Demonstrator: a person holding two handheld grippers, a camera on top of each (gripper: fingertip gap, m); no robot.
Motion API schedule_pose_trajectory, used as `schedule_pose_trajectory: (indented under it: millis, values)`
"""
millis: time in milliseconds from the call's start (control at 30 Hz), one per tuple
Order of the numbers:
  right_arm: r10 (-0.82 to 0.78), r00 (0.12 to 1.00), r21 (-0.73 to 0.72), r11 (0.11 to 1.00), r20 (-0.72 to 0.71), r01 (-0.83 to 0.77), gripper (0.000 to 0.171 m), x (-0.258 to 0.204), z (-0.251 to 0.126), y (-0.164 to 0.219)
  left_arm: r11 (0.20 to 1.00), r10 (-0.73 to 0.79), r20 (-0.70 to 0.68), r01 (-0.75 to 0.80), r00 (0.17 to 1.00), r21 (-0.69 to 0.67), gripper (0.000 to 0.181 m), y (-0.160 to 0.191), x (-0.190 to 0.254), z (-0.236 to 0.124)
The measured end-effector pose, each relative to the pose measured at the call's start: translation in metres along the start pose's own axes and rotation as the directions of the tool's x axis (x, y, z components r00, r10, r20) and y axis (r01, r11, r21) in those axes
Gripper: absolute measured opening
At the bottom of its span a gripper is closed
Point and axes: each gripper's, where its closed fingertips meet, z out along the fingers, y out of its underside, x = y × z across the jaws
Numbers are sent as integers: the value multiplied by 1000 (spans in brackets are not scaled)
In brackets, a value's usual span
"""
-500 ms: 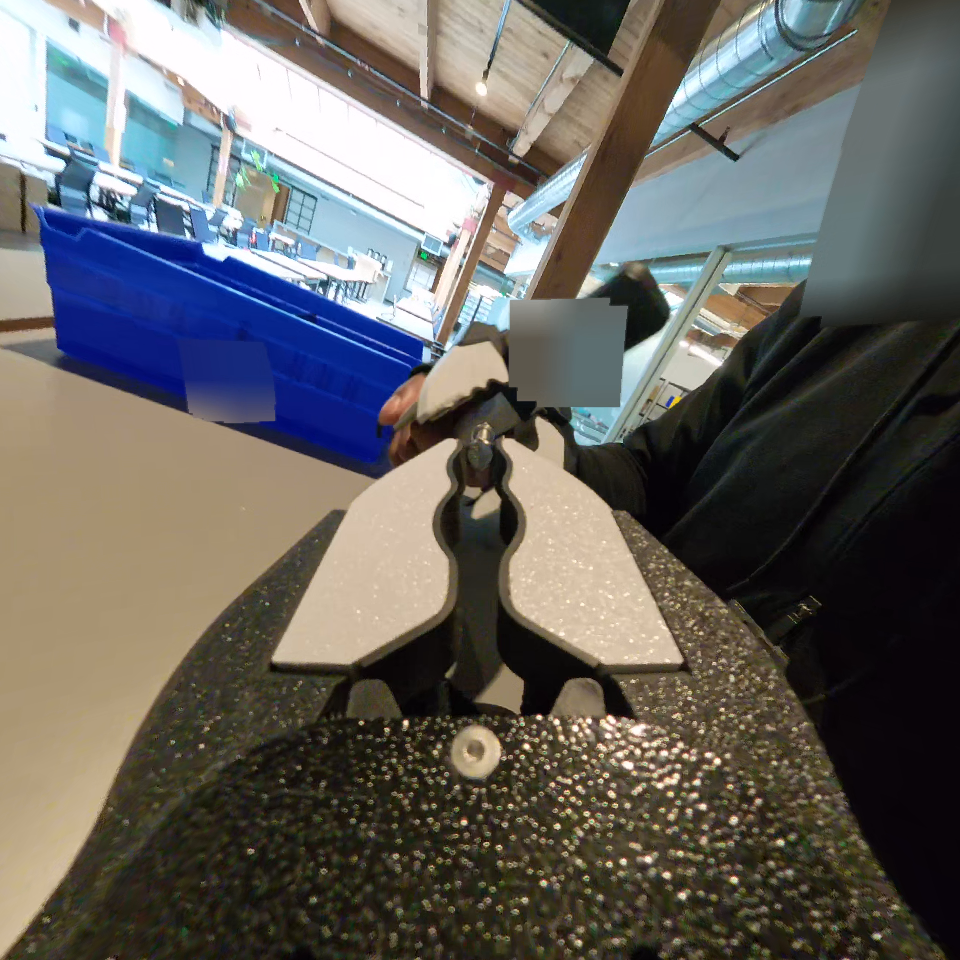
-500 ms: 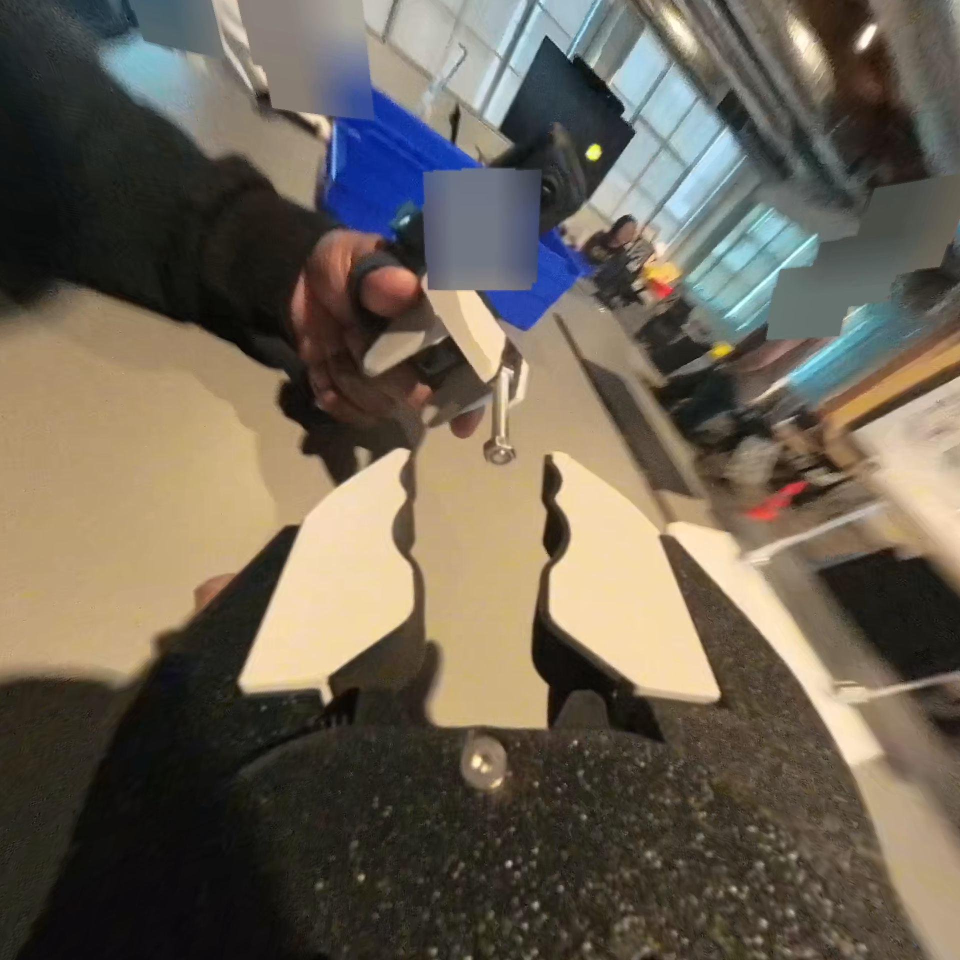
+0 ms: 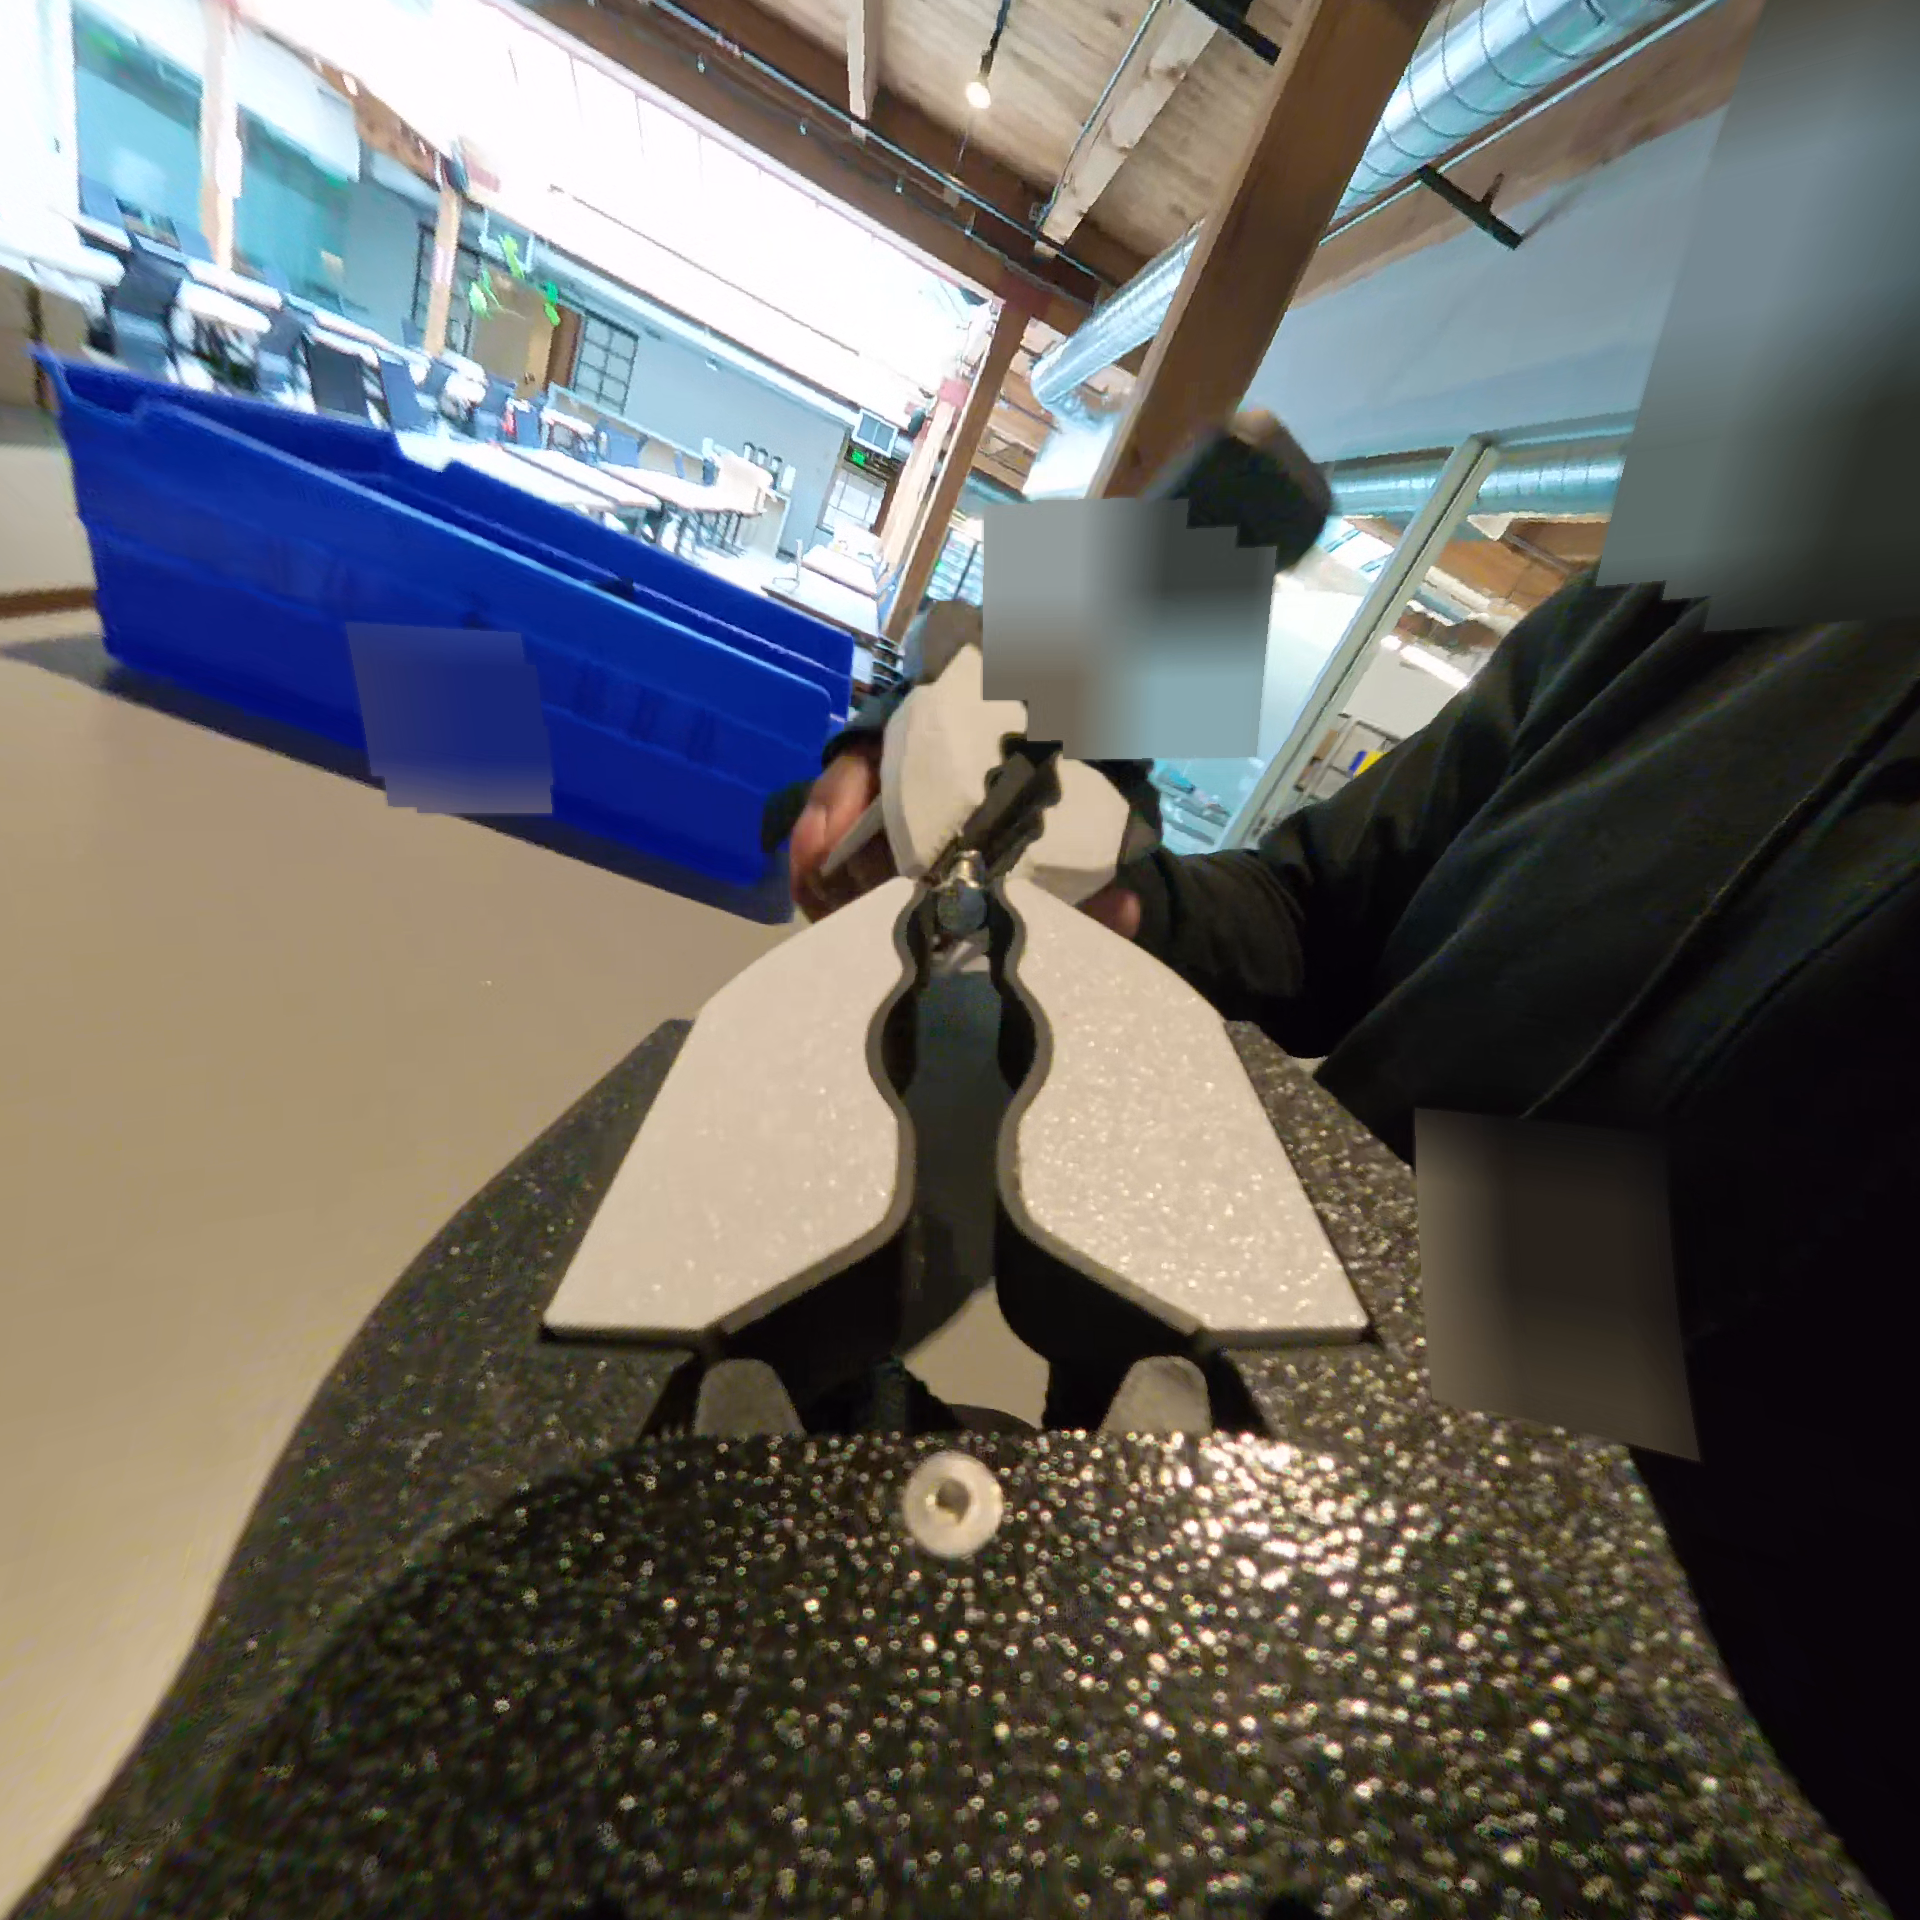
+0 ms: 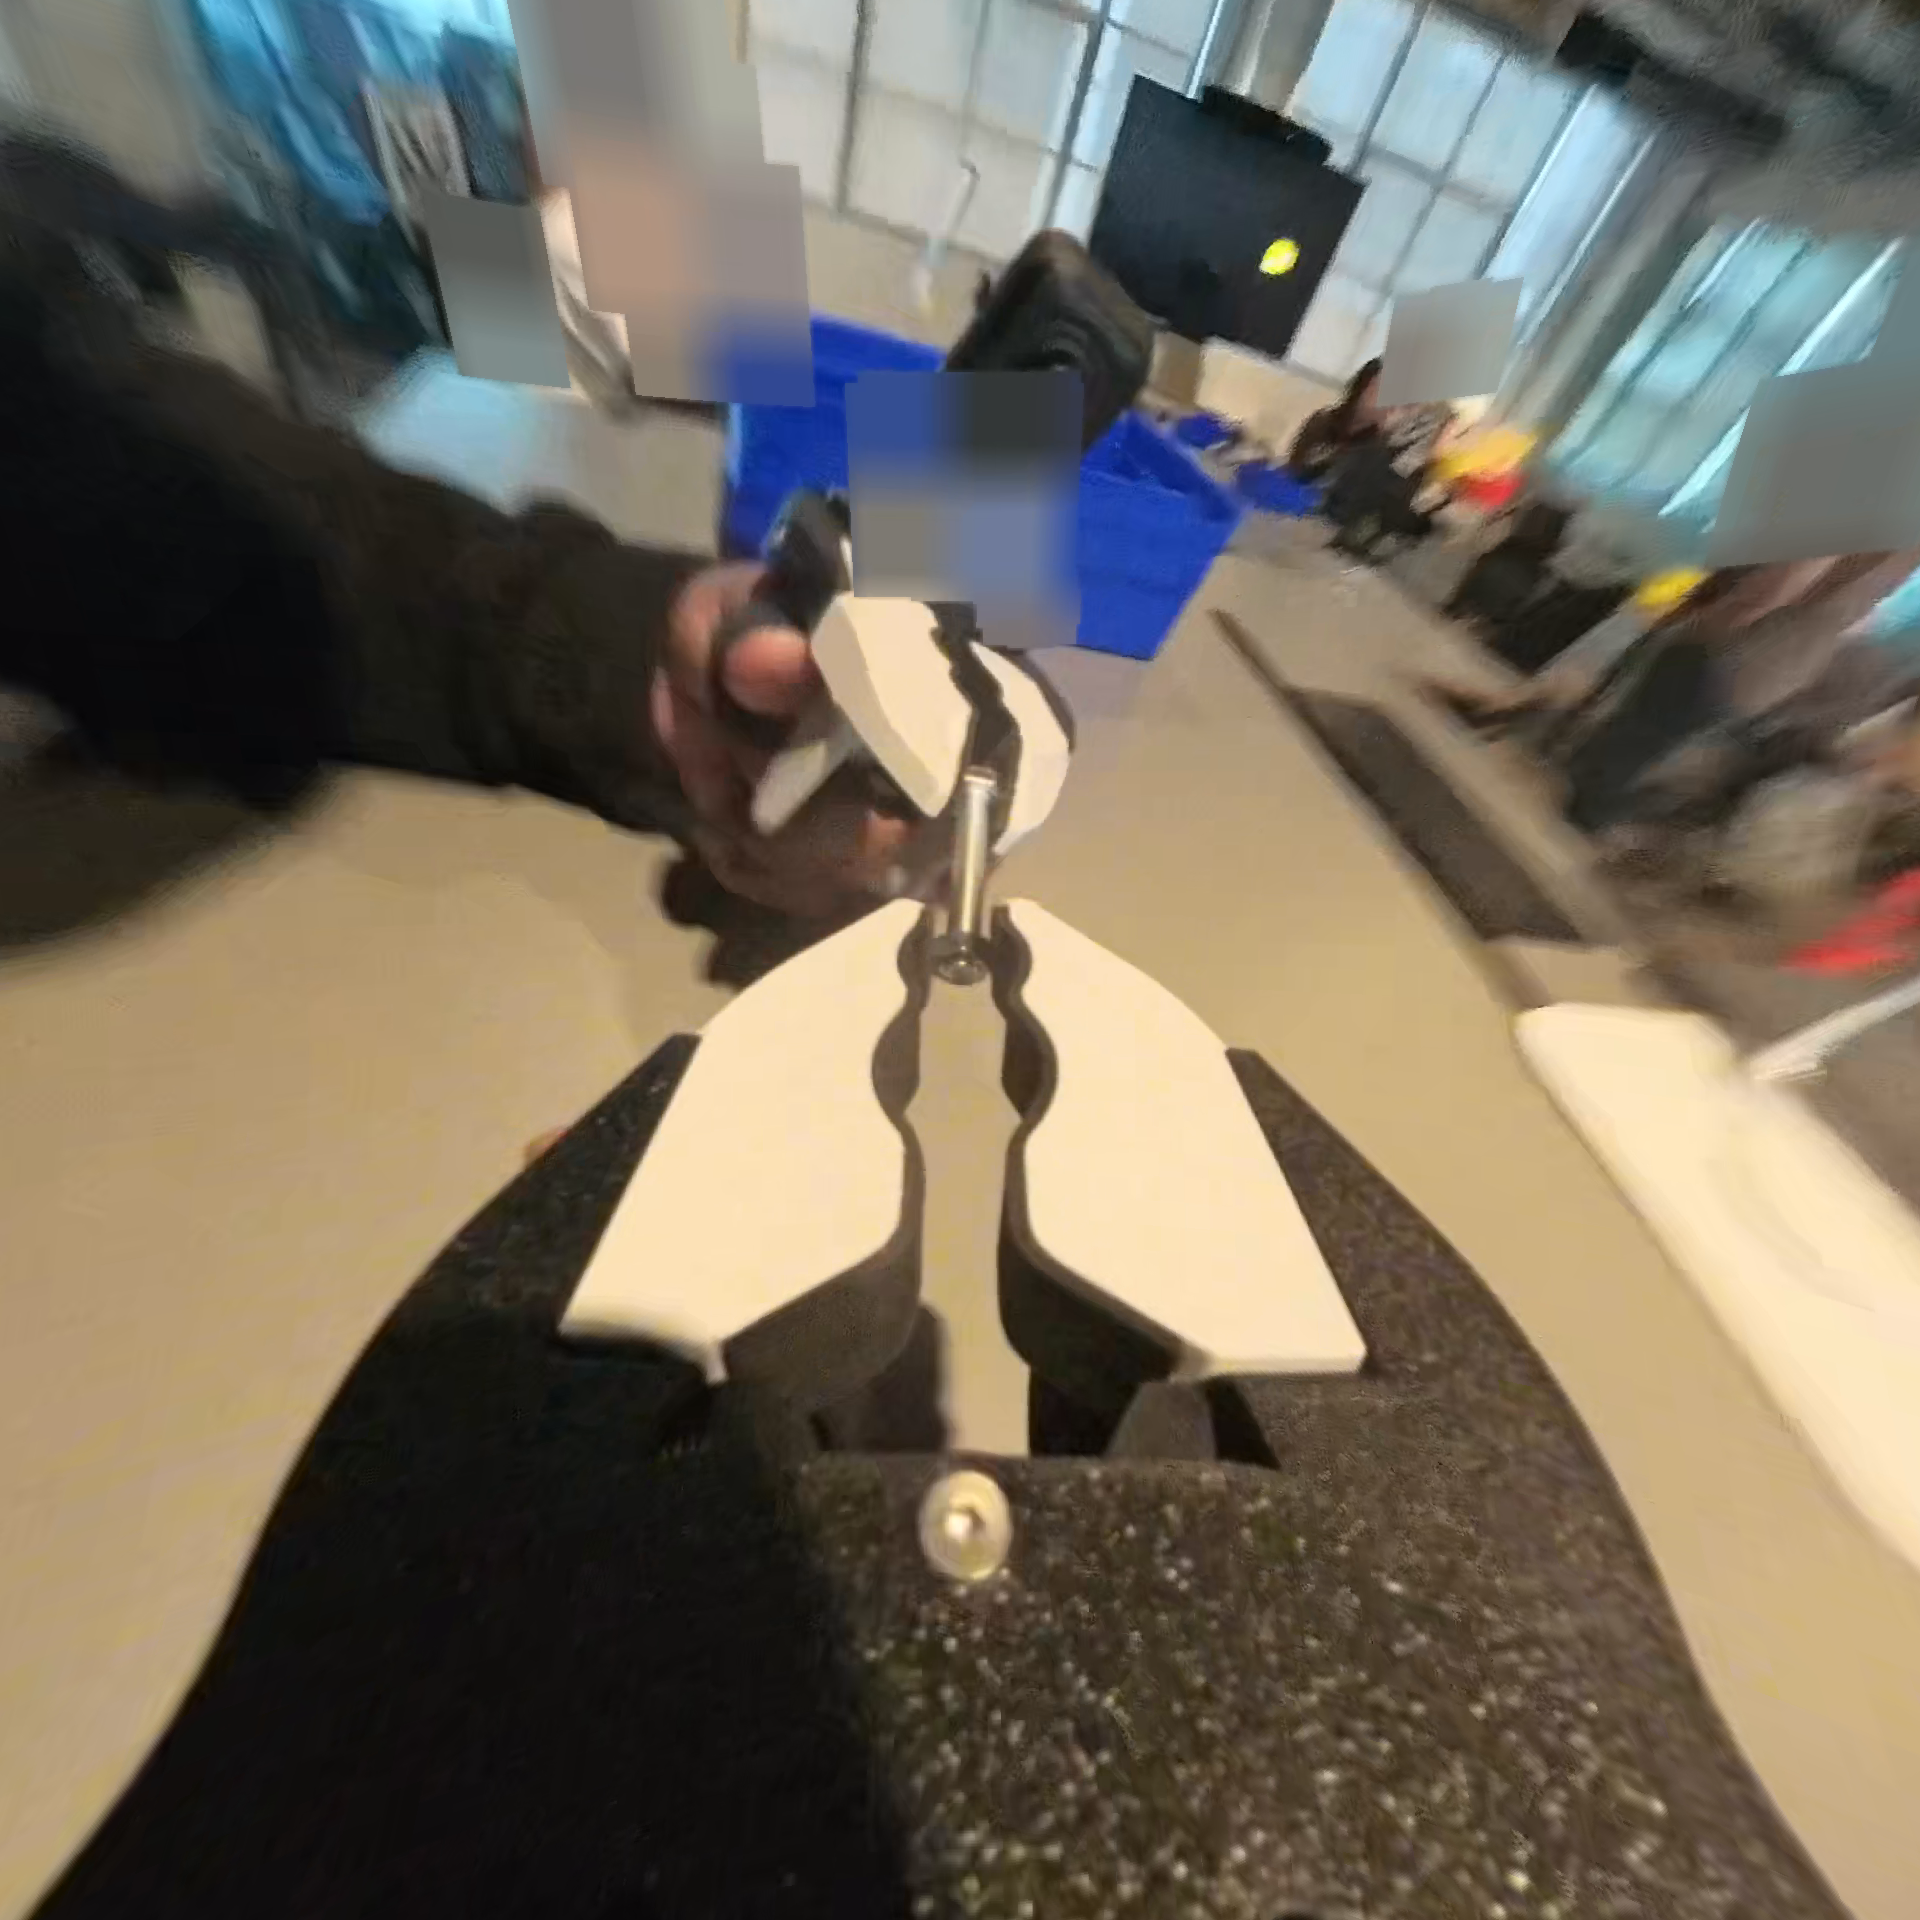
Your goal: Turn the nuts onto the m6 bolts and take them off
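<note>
Both grippers meet on one bolt, mid-frame, above the table.

My right gripper point(image 4: 961, 935) pinches the head end of the bolt point(image 4: 968, 862) at its tips; my left gripper point(image 3: 961, 914) clamps the opposite end. Grey table point(image 3: 260, 987) below. Blue bin point(image 3: 260, 582) upper left, far side.

Your grey tabletop point(image 3: 312, 1039) spreads toward 9 o'clock; a blue bin point(image 3: 416, 582) sits on it at 10 o'clock; timber beams point(image 3: 1247, 260) and a silver duct point(image 3: 1475, 83) cross overhead at 1 o'clock; bright windows point(image 4: 935, 125) glow at 12.
</note>
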Motion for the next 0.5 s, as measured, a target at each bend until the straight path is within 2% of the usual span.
schedule_pose_trajectory:
  millis: [33, 100, 133, 167, 233, 300, 333, 400, 500]
  values:
    - [-174, 983, -40, 984, -59, 172, 10, 1, -1, 2, 999, -34, -10, 34, 999, -5, 10, 2, -1, 1]
    - [-475, 865, -135, 879, -162, 458, 11, 4, -3, 4, 998, -55, -13, 55, 998, -8, 10, 4, -1, 2]
    - [-549, 812, -165, 835, -196, 525, 10, 6, -3, 3, 999, -46, -9, 46, 999, -4, 10, 3, -1, 2]
    - [-562, 799, -172, 827, -214, 535, 10, 6, -3, 2, 999, -37, -8, 37, 999, 2, 10, 2, -1, 2]
    - [-448, 868, -116, 894, -213, 432, 12, 6, -2, 0, 1000, -12, -7, 12, 1000, 20, 10, -1, 0, 0]
    - [-215, 963, -19, 976, -162, 215, 31, 8, -2, -4, 999, 22, 8, -22, 1000, 37, 10, -6, 0, -1]
    - [-74, 991, 20, 997, -109, 77, 35, 8, -2, -5, 998, 43, 16, -44, 999, 42, 10, -7, 0, -2]
    - [197, 980, 72, 978, 13, -197, 36, 9, -1, -6, 995, 86, 26, -87, 996, 56, 10, -11, 2, -2]
    - [478, 860, 105, 860, 178, -500, 33, 10, -2, -10, 989, 130, 28, -132, 991, 63, 10, -14, 5, -3]
